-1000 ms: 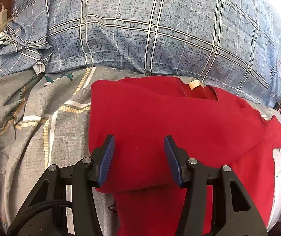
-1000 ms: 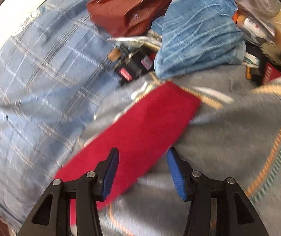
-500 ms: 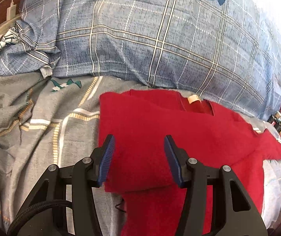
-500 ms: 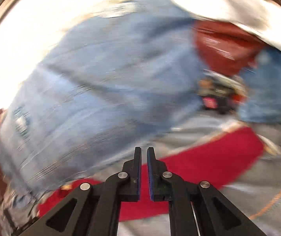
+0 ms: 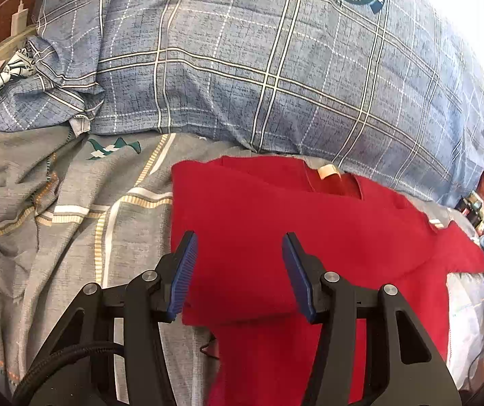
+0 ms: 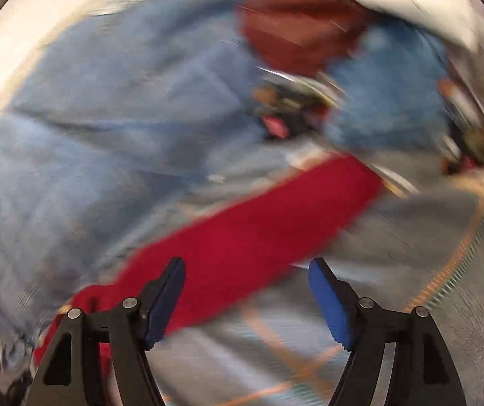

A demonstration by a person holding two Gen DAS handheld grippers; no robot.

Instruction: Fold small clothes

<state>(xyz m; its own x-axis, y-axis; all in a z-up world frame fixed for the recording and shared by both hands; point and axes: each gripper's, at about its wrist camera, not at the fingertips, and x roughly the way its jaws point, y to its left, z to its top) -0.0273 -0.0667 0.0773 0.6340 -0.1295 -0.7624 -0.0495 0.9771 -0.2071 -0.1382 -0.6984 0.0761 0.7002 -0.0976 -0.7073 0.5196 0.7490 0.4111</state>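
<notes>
A red shirt (image 5: pixel 292 223) lies spread on the grey bedspread (image 5: pixel 55 230), its collar with a small beige label (image 5: pixel 326 171) toward the pillow. One side is folded over the body. My left gripper (image 5: pixel 238 264) hovers over the folded part, open, with nothing between its blue pads. The right wrist view is blurred by motion. There my right gripper (image 6: pixel 247 291) hangs above a red sleeve (image 6: pixel 258 230) that stretches out to the right. Its jaws are opening and hold nothing.
A large blue plaid pillow (image 5: pixel 275 67) lies just behind the shirt. At the right sit a heap of blue denim (image 6: pixel 387 101), a dark red bag (image 6: pixel 296 30) and small clutter (image 6: pixel 285 111). A white charger (image 5: pixel 18 20) rests at the far left.
The right gripper shut half a second ago and now stands wide again, swinging back over the red sleeve. The left gripper kept its opening and drew back slightly, showing more pillow.
</notes>
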